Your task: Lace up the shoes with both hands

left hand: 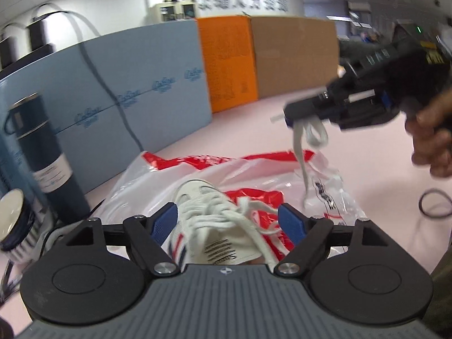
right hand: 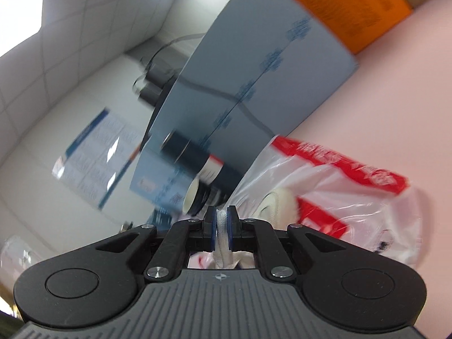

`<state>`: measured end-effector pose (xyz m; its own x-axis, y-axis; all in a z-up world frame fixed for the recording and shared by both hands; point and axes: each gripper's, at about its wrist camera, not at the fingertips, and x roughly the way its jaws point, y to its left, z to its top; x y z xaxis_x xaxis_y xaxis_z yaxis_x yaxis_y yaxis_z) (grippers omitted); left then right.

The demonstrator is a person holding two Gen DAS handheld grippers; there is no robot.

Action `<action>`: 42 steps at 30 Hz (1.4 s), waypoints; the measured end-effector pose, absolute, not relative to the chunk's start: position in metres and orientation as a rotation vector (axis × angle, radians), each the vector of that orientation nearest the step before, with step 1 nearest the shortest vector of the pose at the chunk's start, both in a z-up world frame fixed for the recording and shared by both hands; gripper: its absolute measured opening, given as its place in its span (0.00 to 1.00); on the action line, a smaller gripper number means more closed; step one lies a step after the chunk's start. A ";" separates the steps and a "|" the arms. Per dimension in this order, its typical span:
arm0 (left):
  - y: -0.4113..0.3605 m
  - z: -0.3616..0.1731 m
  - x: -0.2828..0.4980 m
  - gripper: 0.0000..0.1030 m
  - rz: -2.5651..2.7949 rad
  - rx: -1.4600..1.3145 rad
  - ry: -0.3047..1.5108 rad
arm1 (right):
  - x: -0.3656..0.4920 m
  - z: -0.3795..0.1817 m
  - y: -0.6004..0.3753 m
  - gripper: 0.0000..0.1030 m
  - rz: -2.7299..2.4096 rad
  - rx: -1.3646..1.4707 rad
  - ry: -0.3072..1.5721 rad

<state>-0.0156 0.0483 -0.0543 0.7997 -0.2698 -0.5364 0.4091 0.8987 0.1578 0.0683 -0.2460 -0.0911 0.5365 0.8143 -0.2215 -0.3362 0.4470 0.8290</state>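
White mesh forms the upper of the shoe (left hand: 209, 217), which is laid on a red-and-white plastic bag (left hand: 248, 169) spread over the pink tabletop (left hand: 254, 124); its toe is pointed away from the left-wrist camera and its printed tongue label is turned up toward it. Loose white lacing is seen crossed over the tongue, directly between the spread blue pads of the left gripper (left hand: 228, 223), by which nothing is held. A flat white lace (left hand: 303, 152) is pinched by the right gripper (left hand: 291, 120), held raised above the bag at the right of the shoe; from its pressed-together tips the lace is hung in a loop and a long strand is trailed down onto the plastic. In the right-wrist view the same lace (right hand: 221, 227) is shown clamped between the two blue pads (right hand: 232, 226), with the shoe's toe only partly seen beyond. A dark blue flask (left hand: 46, 152) and a cup (left hand: 14, 223) are stood at the left, before a blue foam board (left hand: 135, 84); a black band (left hand: 435, 202) is laid on the tabletop at the right.
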 end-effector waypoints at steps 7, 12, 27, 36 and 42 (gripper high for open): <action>0.030 -0.060 -0.003 0.24 -0.393 0.360 0.559 | 0.064 -0.104 -0.289 0.07 0.643 0.889 0.648; 0.055 -0.051 -0.003 0.05 -0.338 0.192 0.531 | 0.072 -0.125 -0.309 0.08 0.536 0.984 0.641; 0.030 -0.049 0.013 0.03 -0.396 0.298 0.628 | 0.092 -0.151 -0.343 0.07 0.429 1.049 0.663; 0.056 -0.036 -0.013 0.03 -0.422 0.176 0.510 | 0.105 -0.161 -0.356 0.07 0.318 1.037 0.668; 0.078 -0.017 -0.045 0.03 -0.484 0.061 0.416 | 0.109 -0.151 -0.345 0.07 0.336 0.929 0.696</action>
<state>-0.0453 0.0781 -0.0171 0.8032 -0.4392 -0.4023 0.4638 0.8850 -0.0402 0.1090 -0.3447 -0.1510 0.7362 0.5455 -0.4005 0.0262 0.5684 0.8224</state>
